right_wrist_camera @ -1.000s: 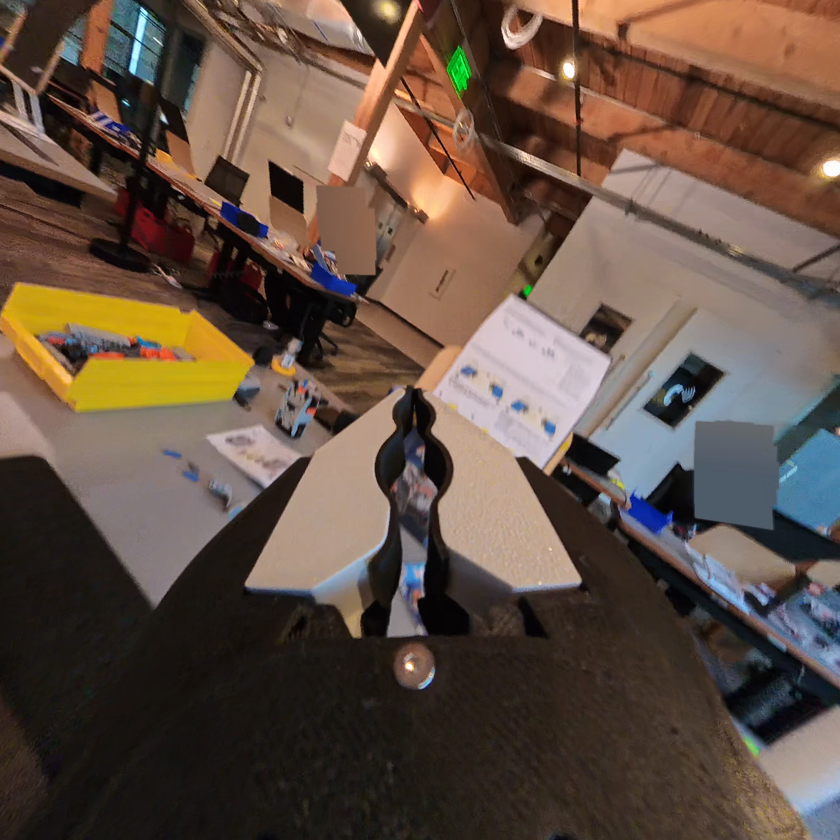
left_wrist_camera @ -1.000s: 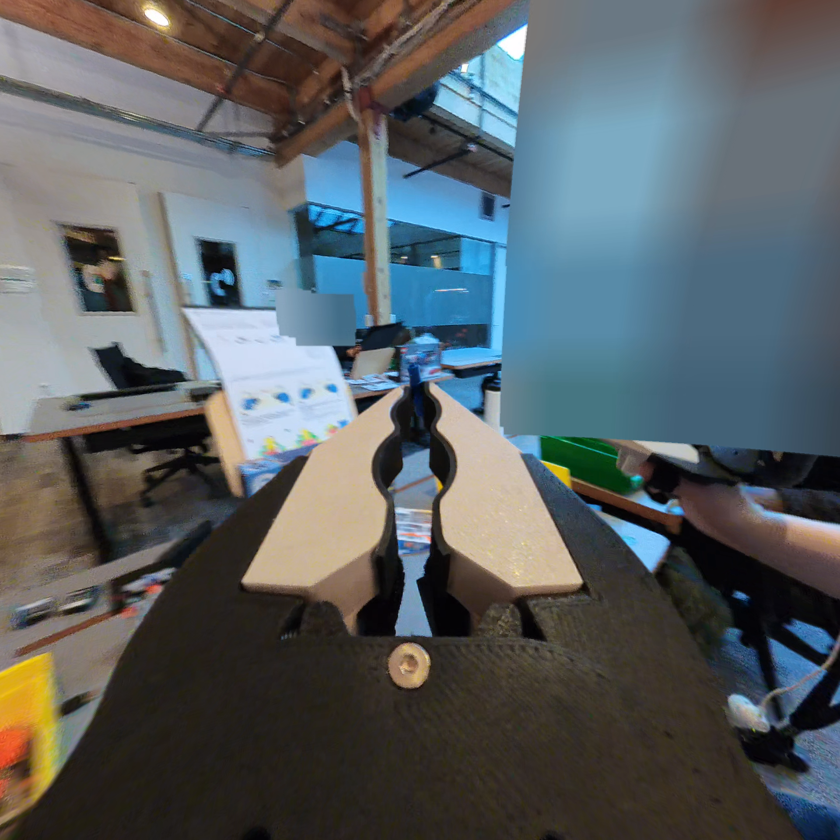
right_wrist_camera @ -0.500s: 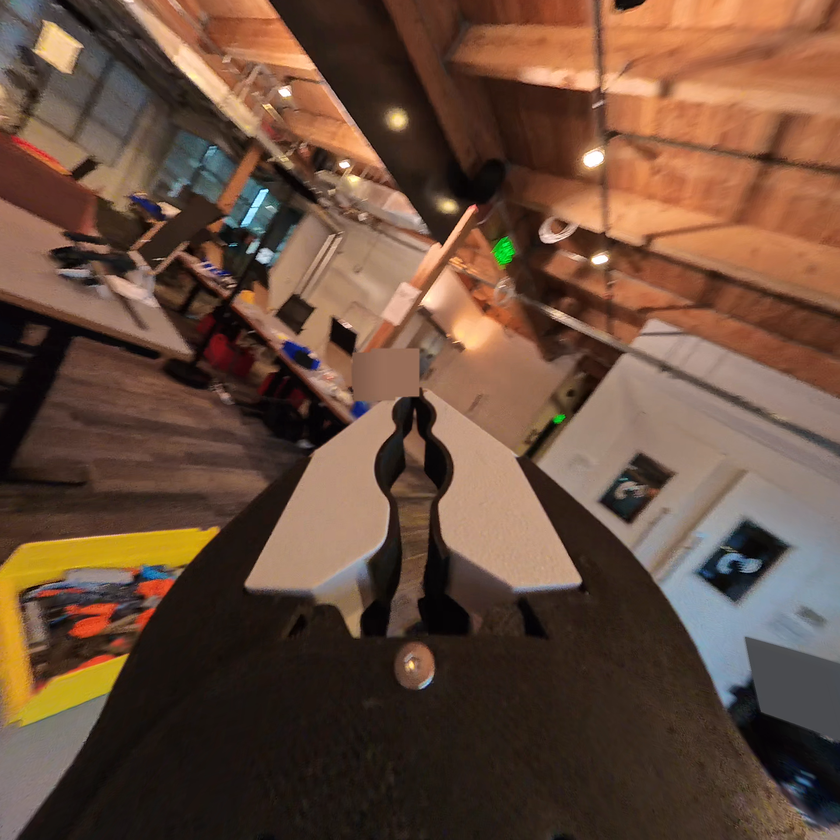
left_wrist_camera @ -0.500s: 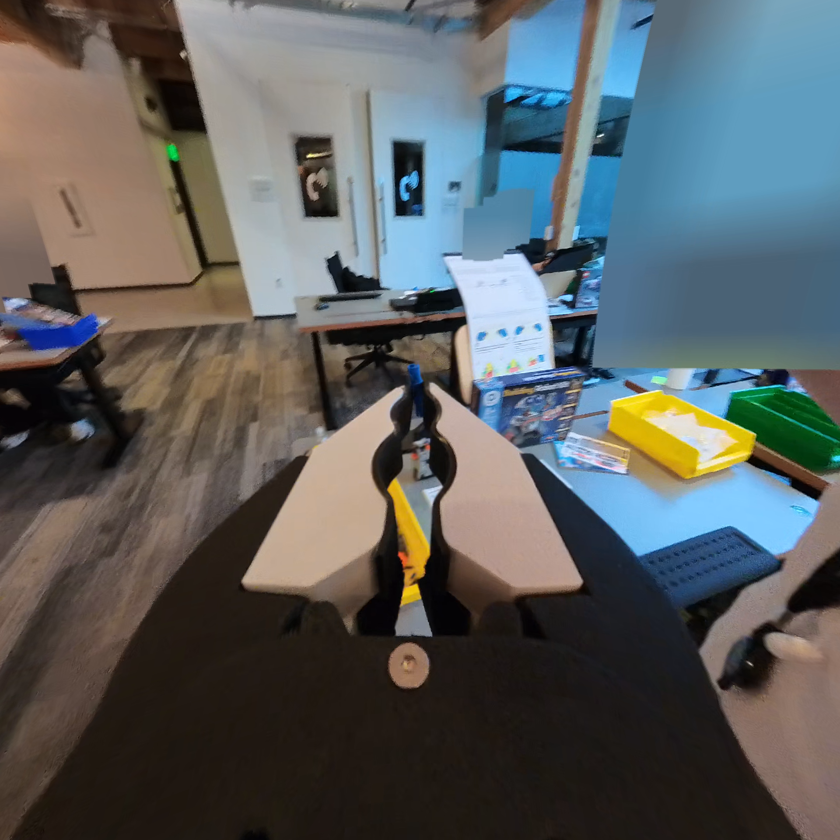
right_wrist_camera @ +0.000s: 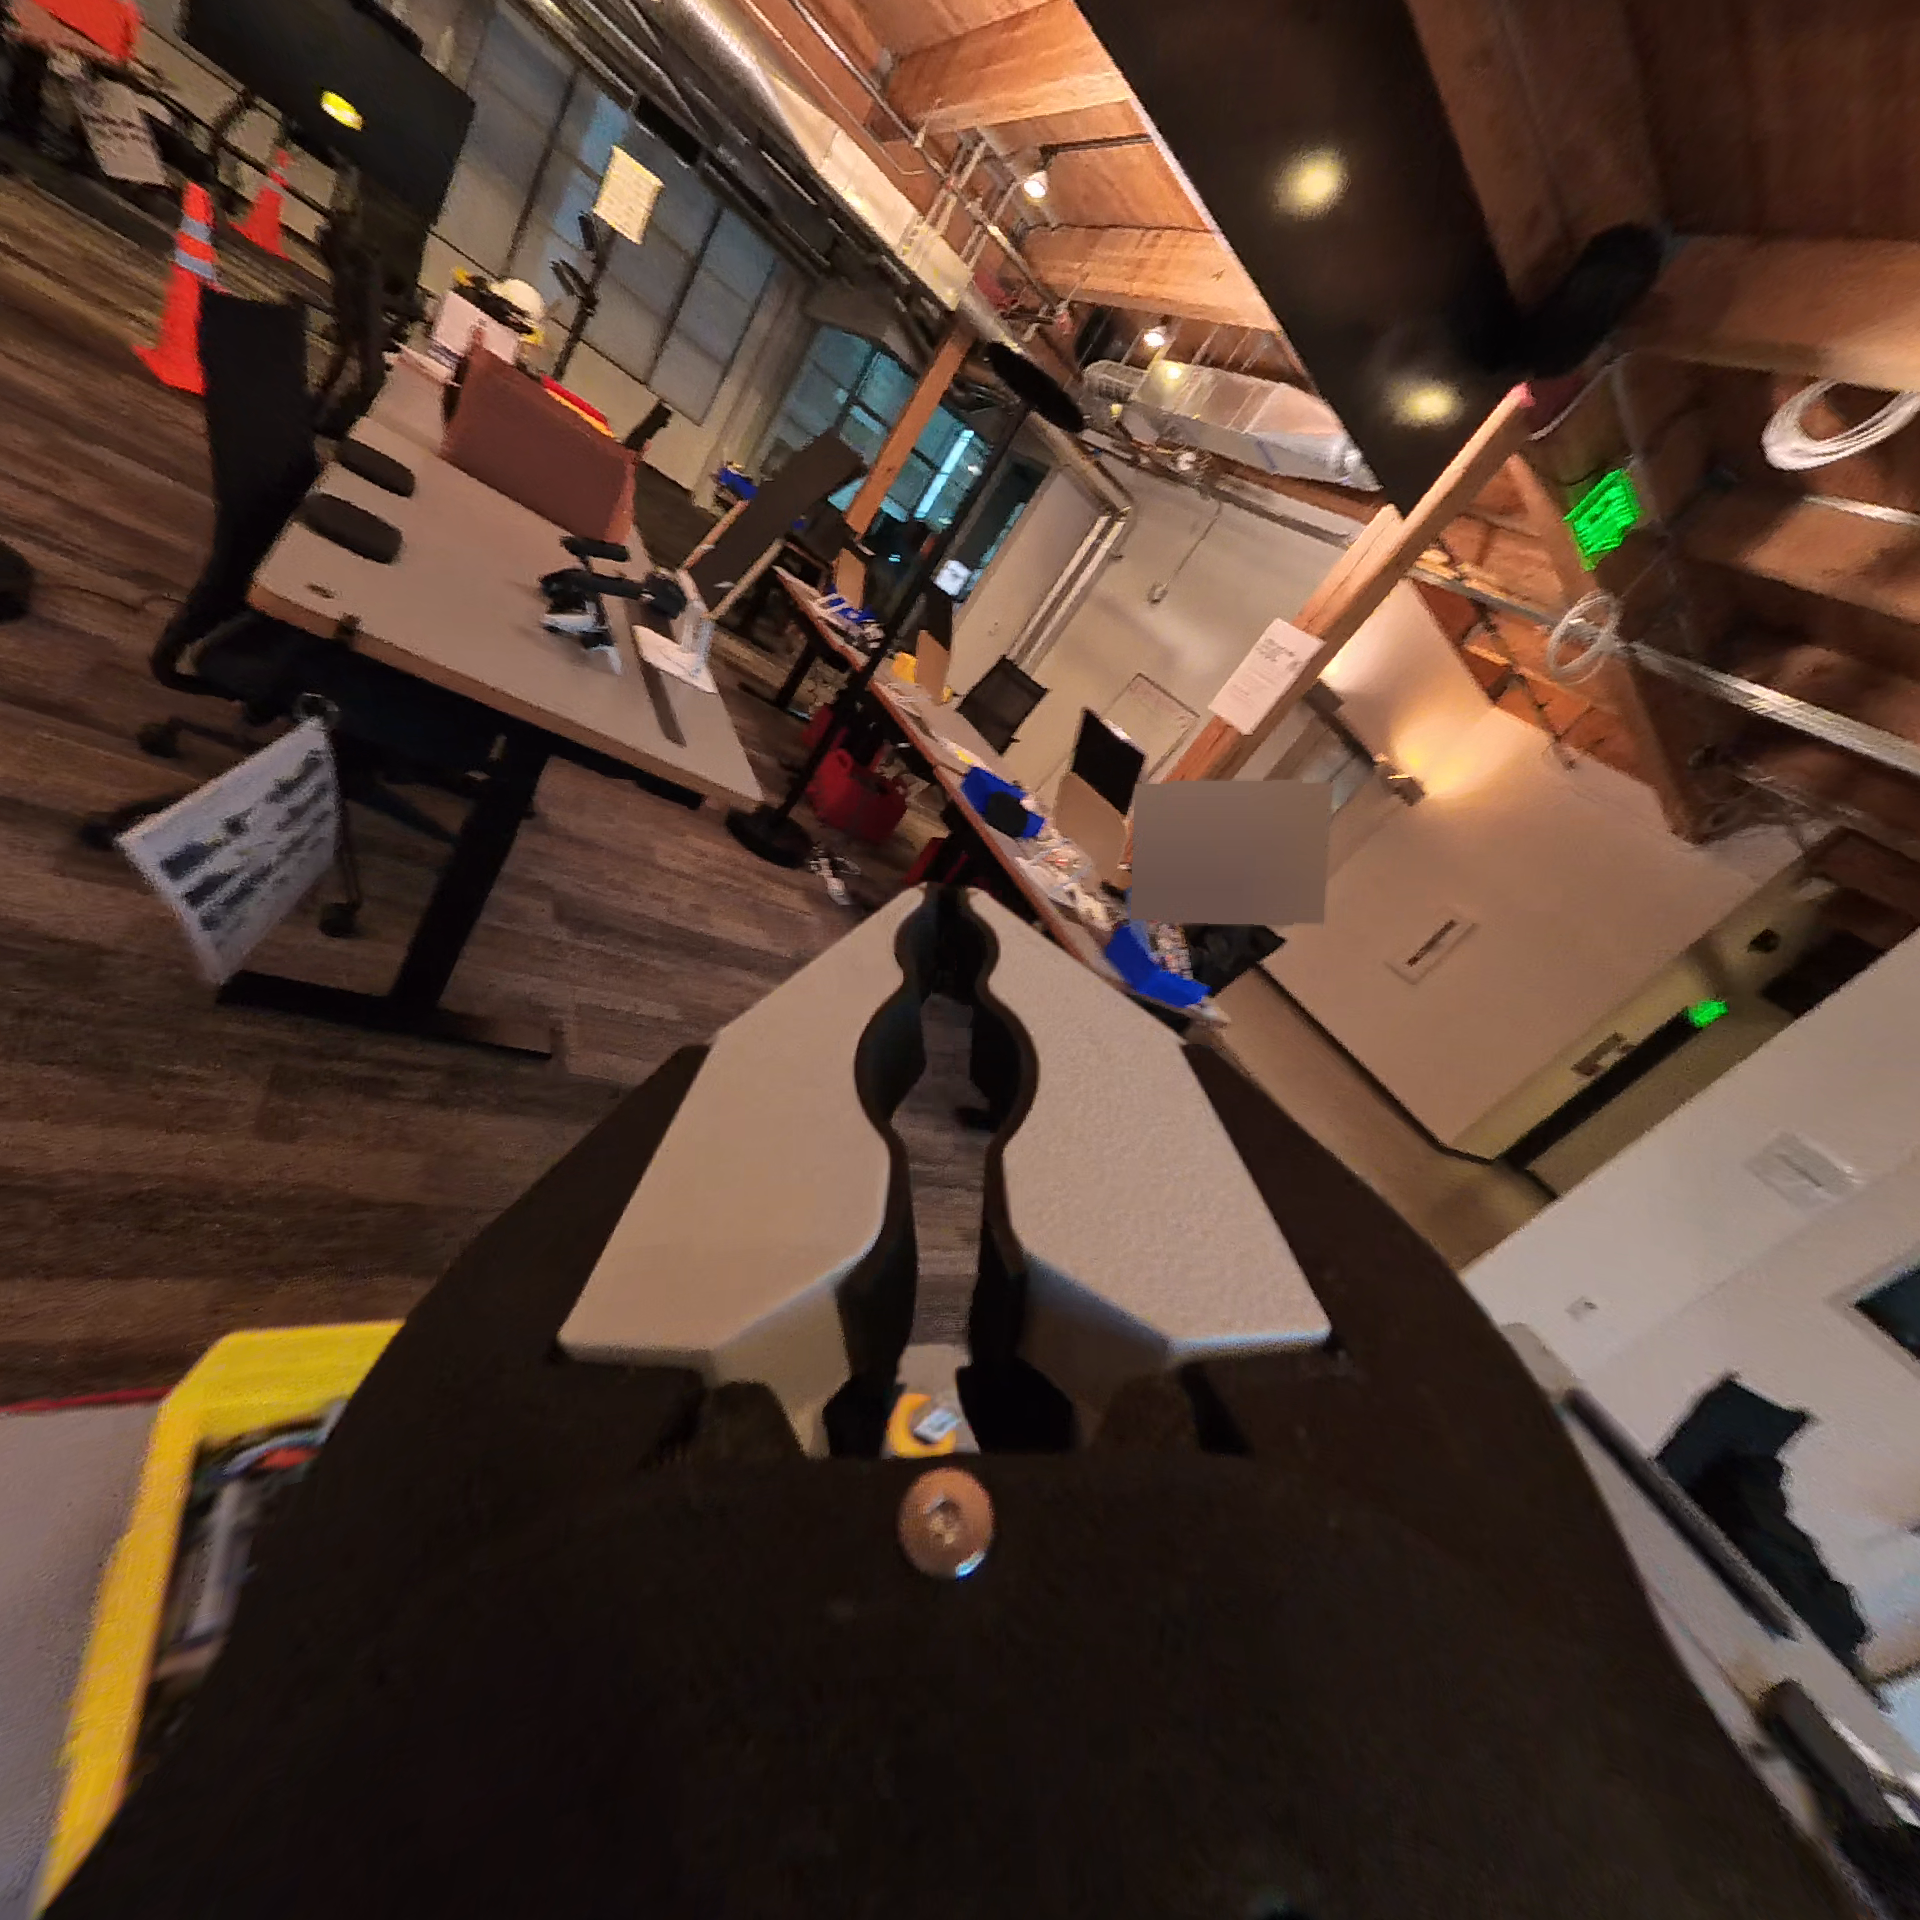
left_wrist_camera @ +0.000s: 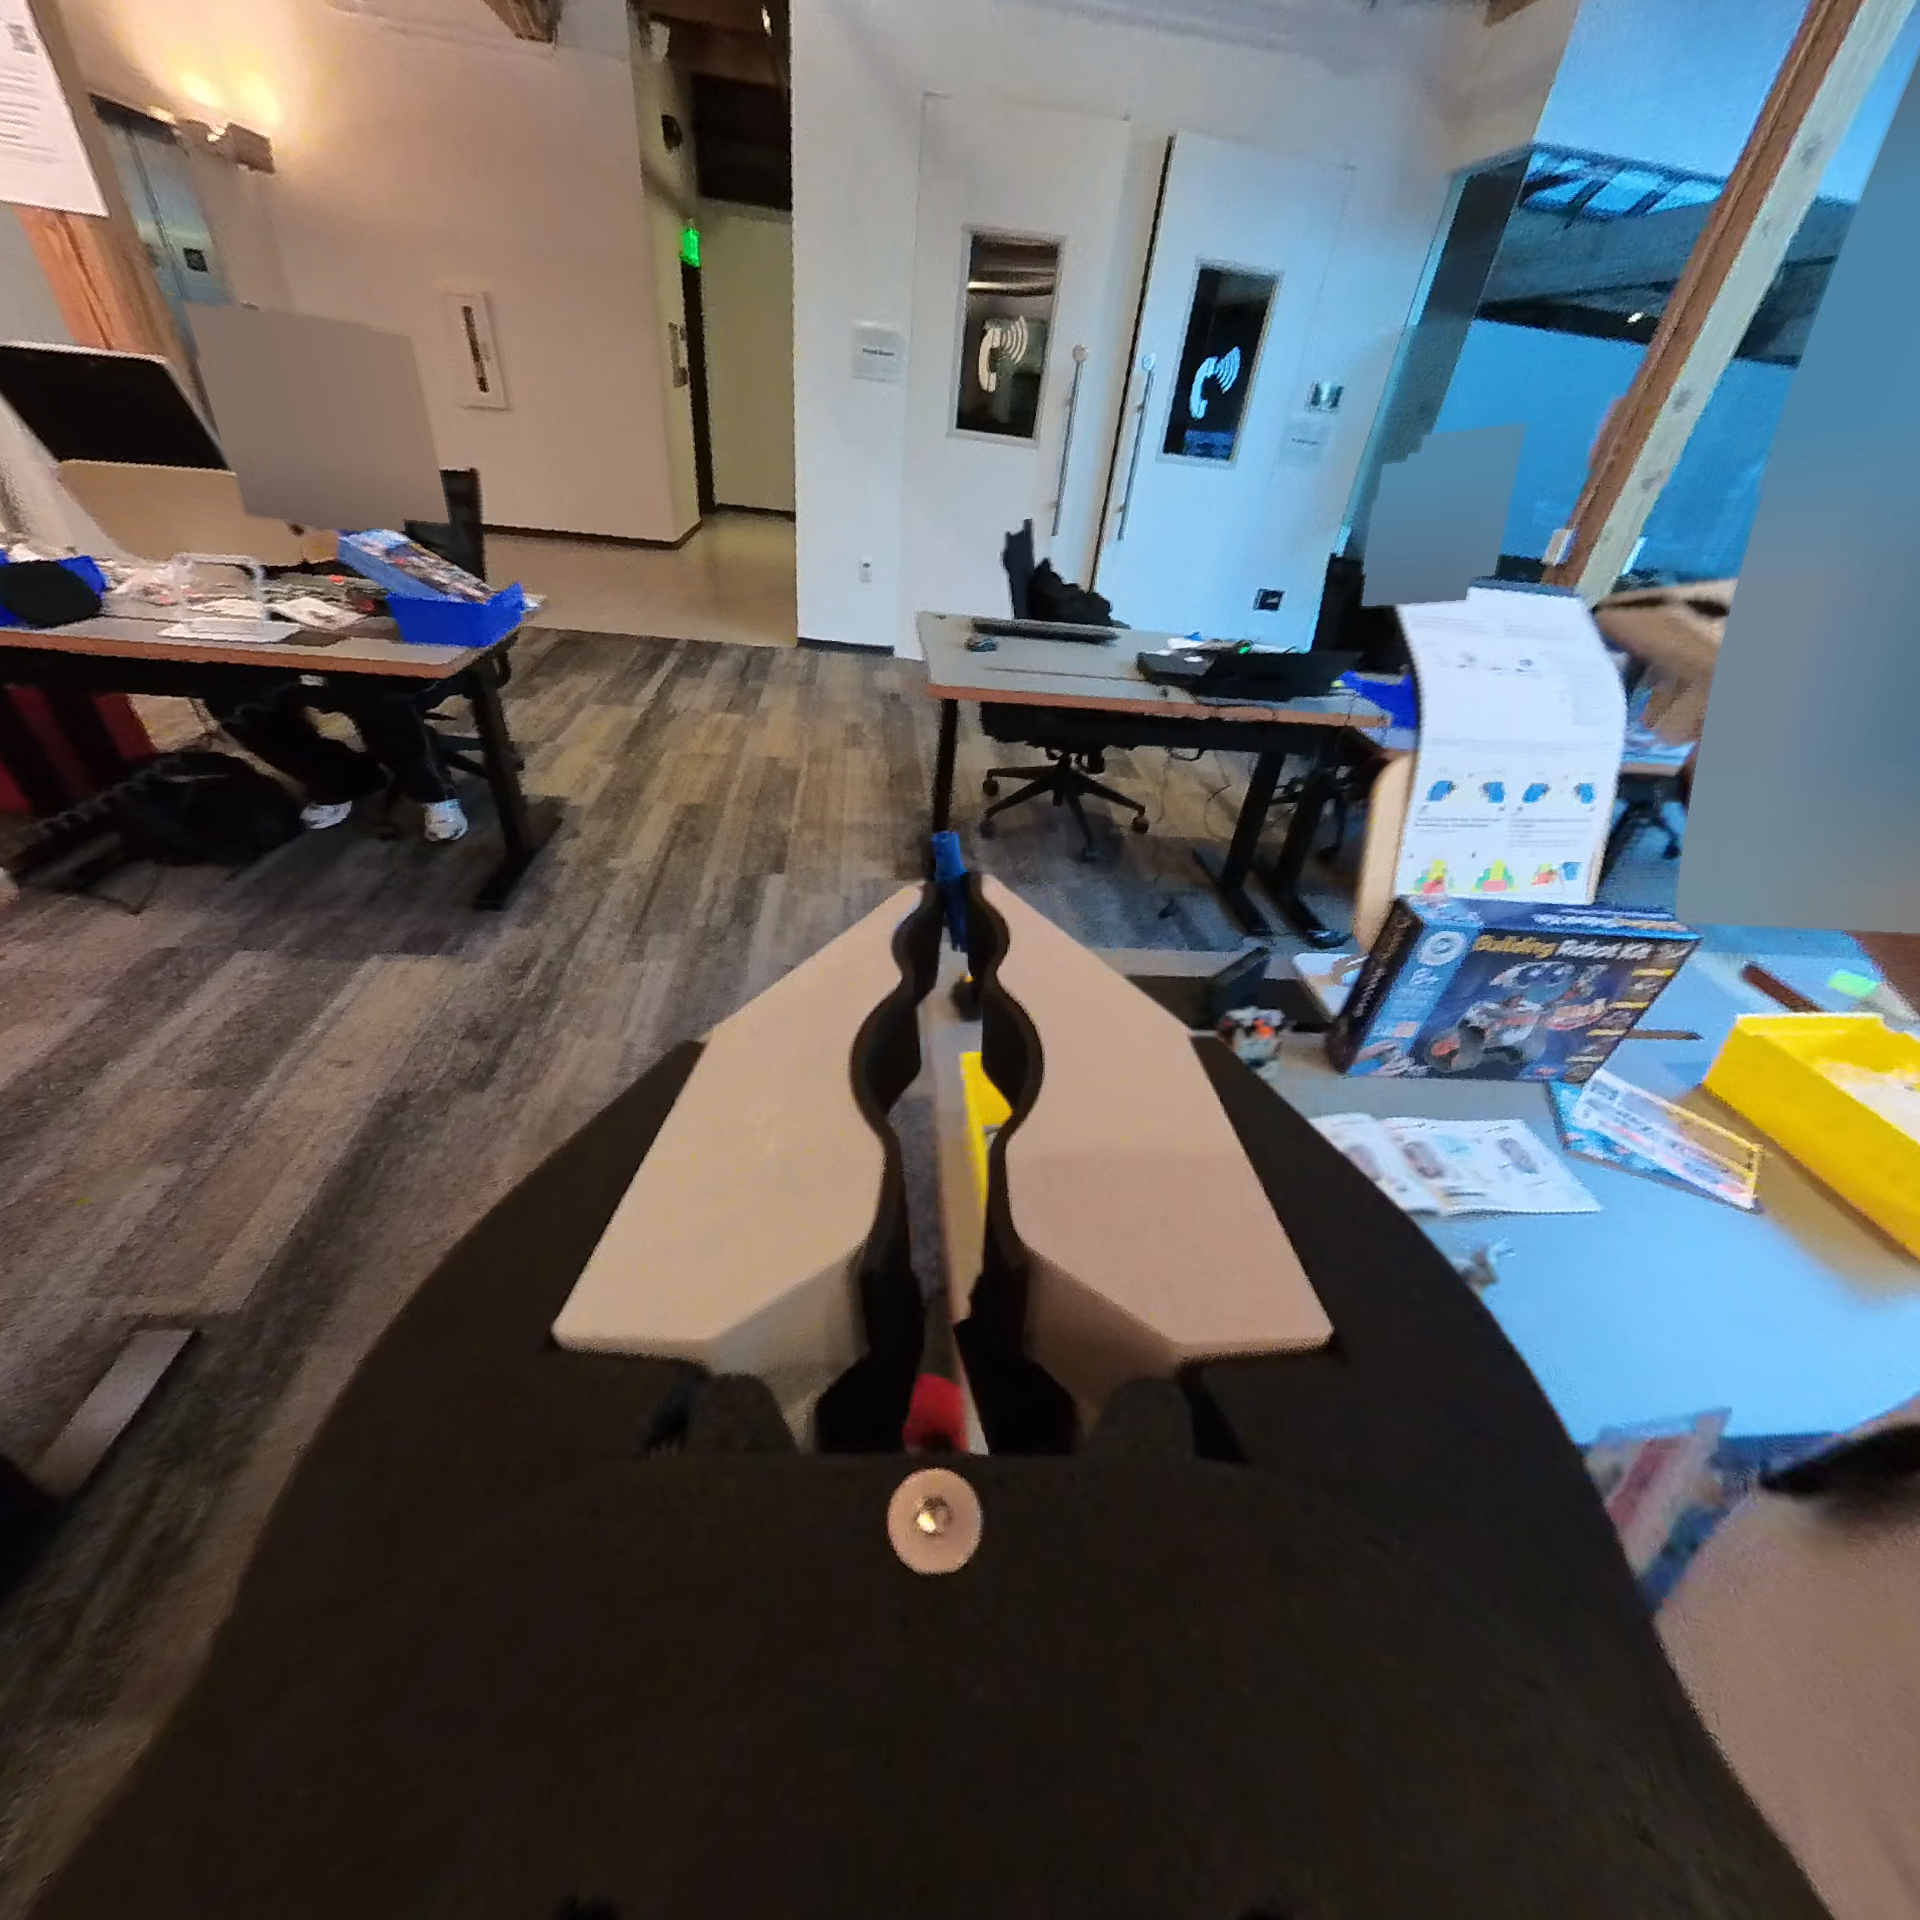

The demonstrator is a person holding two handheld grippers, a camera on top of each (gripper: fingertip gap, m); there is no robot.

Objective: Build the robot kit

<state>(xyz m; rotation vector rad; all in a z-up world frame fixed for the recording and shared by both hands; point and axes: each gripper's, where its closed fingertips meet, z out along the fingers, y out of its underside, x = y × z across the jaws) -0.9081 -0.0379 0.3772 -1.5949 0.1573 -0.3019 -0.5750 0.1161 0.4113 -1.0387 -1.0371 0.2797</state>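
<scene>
A blue kit box (left_wrist_camera: 1496,987) stands beside leaflets (left_wrist_camera: 1455,1164) and a yellow bin (left_wrist_camera: 1808,1101) on the table (left_wrist_camera: 1621,1309).

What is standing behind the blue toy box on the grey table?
Behind the blue toy box a printed instruction sheet stands upright, propped on a pale board. The box covers the foot of both, so what supports them cannot be seen.

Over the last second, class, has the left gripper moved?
Yes. The left gripper, holding a blue piece, swung left: the instruction sheet, once left of its jaws, now lies right of them.
</scene>
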